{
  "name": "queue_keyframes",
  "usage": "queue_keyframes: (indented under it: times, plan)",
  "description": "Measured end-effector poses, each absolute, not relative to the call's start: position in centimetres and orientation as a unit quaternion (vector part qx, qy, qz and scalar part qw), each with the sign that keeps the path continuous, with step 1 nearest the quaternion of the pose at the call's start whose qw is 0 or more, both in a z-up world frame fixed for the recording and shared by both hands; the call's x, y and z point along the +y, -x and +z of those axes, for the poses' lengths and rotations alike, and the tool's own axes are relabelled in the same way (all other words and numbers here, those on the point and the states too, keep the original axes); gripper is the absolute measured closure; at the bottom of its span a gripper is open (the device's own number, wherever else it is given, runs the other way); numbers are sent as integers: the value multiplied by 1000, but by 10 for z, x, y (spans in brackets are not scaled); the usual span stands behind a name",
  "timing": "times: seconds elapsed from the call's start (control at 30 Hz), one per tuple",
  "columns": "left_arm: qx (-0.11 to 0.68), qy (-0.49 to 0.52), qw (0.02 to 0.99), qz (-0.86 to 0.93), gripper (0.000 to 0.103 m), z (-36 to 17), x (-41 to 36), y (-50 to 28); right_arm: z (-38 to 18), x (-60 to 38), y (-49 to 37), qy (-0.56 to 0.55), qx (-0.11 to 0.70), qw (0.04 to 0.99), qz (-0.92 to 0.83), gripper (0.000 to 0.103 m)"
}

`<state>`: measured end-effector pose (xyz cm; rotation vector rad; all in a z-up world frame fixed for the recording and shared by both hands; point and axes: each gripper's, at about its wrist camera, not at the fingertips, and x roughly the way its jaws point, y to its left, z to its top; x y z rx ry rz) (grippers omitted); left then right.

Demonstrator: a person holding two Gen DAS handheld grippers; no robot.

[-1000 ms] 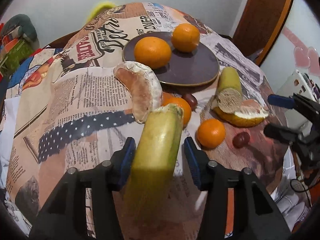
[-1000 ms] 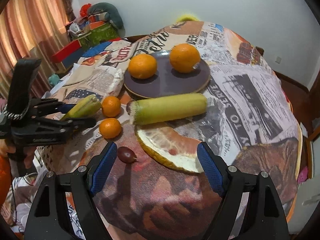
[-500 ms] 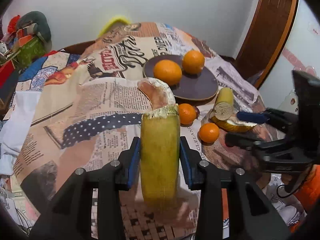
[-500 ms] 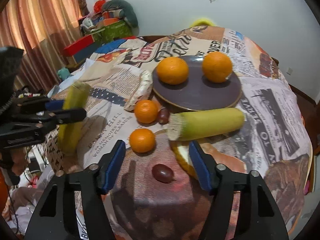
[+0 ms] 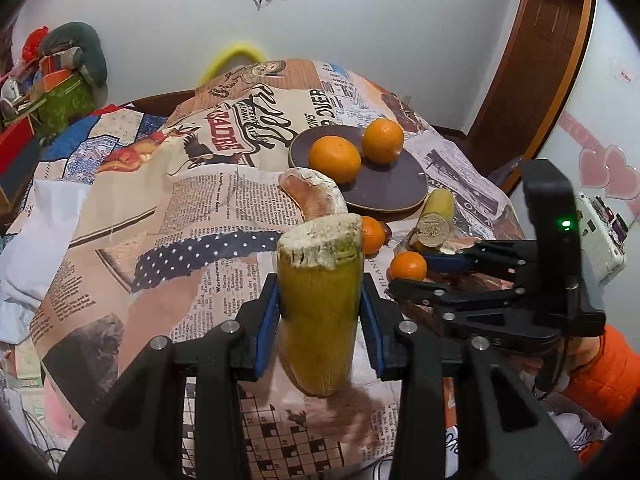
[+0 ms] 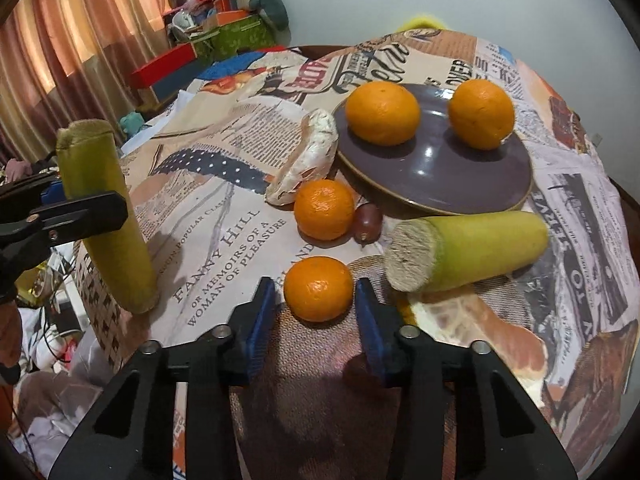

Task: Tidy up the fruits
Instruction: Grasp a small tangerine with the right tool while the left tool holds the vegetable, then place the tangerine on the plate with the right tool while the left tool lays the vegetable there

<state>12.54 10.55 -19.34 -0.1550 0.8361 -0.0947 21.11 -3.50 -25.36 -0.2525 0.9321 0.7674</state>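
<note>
My left gripper (image 5: pixel 320 292) is shut on a yellow-green sugarcane piece (image 5: pixel 318 304) and holds it upright above the table's near edge; it also shows in the right wrist view (image 6: pixel 106 216). My right gripper (image 6: pixel 316 300) is open, its blue pads on either side of a small tangerine (image 6: pixel 319 289), not pressing it. A second tangerine (image 6: pixel 324 209) and a dark grape (image 6: pixel 367 218) lie beyond. Another sugarcane piece (image 6: pixel 468 254) rests on a pomelo slice (image 6: pixel 492 332). Two oranges (image 6: pixel 382 113) (image 6: pixel 481 114) sit on a purple plate (image 6: pixel 472 184).
A peeled pomelo segment (image 6: pixel 306 162) lies left of the plate. The round table has a newspaper-print cloth (image 6: pixel 224 240). Boxes and clutter (image 6: pixel 224 20) stand at the back left, curtains (image 6: pixel 60 40) at the left. A wooden door (image 5: pixel 532 68) is at the right.
My right gripper moved forward and left and narrowed around the near tangerine. My left gripper raised the sugarcane piece more upright and drew back a little.
</note>
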Motion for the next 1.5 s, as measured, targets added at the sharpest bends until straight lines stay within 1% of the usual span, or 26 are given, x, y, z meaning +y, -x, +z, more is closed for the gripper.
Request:
queue_keyframes:
  times: [0.03,0.33,0.67,0.97,1.2,1.5]
  plan:
    - [405,75,910,-46,65,-193,105,-125,-254,-33,-211,122,435,817,357,71]
    - [400,72,912,-45,65,-187,100,-124,-243,-34,-203,117,423,819,369,72]
    - [369,72,925,-45,65,-160,93,-124,-198,-49,-198,91,371,848,368,72]
    - [345,71,934,-58,65,-140,80,-144,-169,-74,-211,67,333,876,342,72]
    - [342,62,935,-65,65,-135,68,-170,-160,-98,-229,51,318,890,321,72]
    - [345,53,934,-72,65,-138,56,-207,-167,-123,-262,37,322,898,296,71]
